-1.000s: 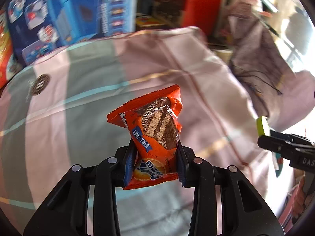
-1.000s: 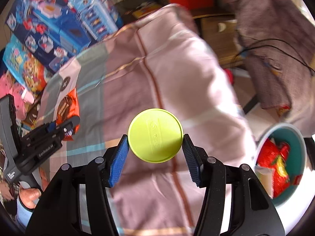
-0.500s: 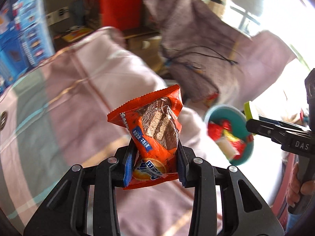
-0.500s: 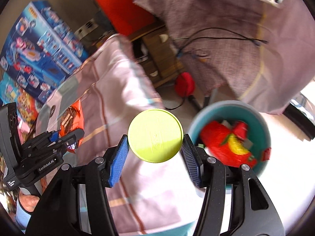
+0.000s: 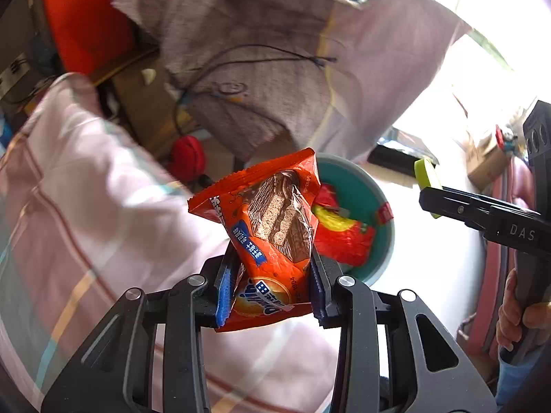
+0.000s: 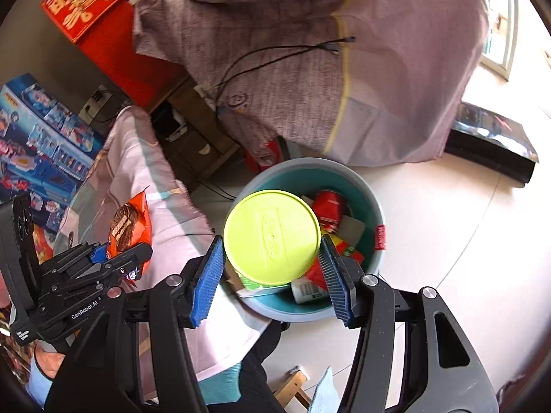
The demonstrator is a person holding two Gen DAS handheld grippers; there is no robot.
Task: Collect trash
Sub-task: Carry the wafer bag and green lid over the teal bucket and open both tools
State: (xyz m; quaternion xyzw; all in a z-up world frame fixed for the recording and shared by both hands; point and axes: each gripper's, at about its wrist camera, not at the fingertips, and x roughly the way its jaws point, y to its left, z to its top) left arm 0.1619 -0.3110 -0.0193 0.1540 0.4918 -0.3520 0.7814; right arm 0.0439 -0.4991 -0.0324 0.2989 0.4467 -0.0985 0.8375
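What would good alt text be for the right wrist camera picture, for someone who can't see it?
The right gripper clamps a lime-green round lid directly in front of a teal trash bin holding red wrappers. To the left, the left gripper holds an orange snack packet over a pink plaid bedsheet.

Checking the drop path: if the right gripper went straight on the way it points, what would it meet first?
Probably the trash in the teal bin. The right gripper, shut on the green lid, points down into it; depth is unclear.
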